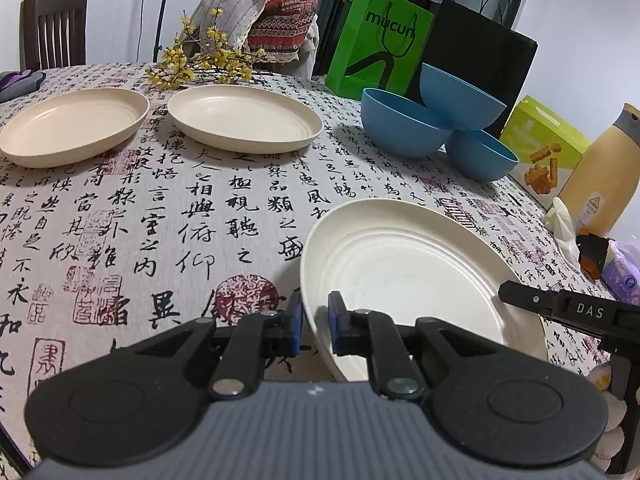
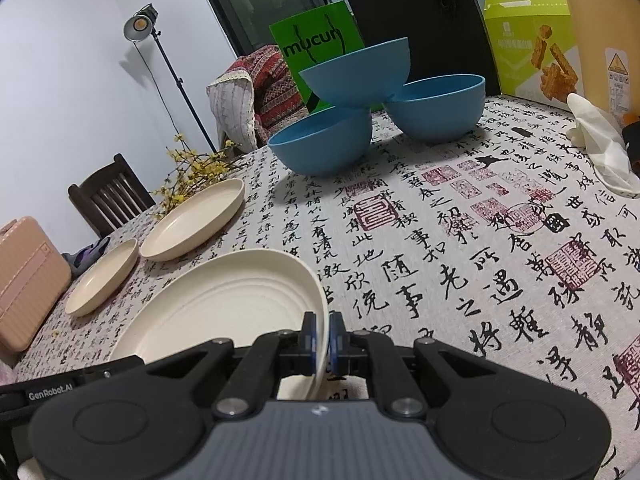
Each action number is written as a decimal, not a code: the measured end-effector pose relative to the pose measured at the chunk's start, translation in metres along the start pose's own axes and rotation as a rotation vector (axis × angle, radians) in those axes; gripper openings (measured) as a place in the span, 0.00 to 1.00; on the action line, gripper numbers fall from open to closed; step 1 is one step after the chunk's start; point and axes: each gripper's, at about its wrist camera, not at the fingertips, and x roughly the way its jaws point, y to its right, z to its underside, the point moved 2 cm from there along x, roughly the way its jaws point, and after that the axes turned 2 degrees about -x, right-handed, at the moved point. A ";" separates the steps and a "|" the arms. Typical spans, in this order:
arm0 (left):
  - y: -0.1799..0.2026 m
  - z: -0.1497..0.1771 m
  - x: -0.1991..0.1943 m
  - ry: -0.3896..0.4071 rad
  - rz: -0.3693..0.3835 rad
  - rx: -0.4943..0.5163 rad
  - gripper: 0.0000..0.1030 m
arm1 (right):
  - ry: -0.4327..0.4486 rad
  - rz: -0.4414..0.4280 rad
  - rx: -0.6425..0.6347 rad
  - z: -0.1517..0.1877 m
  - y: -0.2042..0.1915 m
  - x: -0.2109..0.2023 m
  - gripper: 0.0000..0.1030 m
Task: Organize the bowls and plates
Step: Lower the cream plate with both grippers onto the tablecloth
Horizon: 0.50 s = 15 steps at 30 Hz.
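Where the calligraphy-printed tablecloth (image 1: 160, 200) covers the table, three cream plates and three blue bowls can be counted. Two plates lie flat at the far left, the far left plate (image 1: 72, 126) just beside the second plate (image 1: 244, 118), while the near plate (image 1: 416, 280) sits tilted at the front edge, held from both sides. The left gripper (image 1: 316, 326) has its blue-padded jaws nearly together, pinching the left rim of the near plate. The right gripper (image 2: 322, 340) is clamped tight on the opposite rim, the thin edge squeezed between its pads; its black body shows at the right in the left wrist view. The bowls stand together at the back: a left bowl (image 1: 404, 124) and a right bowl (image 1: 480, 156) on the cloth, with the top bowl (image 1: 460, 96) perched tilted across both rims. Behind them stand a green paper bag (image 1: 376, 40) and a black bag (image 1: 480, 48), with a yellow-green snack box (image 1: 540, 140), a tan bottle (image 1: 604, 168) and a white glove (image 1: 564, 224) to the right. Yellow flower sprigs (image 1: 200, 56) lie just behind the two far plates.
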 end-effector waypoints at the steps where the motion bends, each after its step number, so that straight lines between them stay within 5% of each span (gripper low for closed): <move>1: 0.000 0.000 0.001 -0.002 -0.001 -0.001 0.13 | -0.001 -0.001 0.000 0.000 0.000 0.000 0.06; 15: -0.003 0.003 0.005 -0.008 0.003 -0.005 0.13 | -0.012 0.000 -0.001 0.003 0.003 0.005 0.06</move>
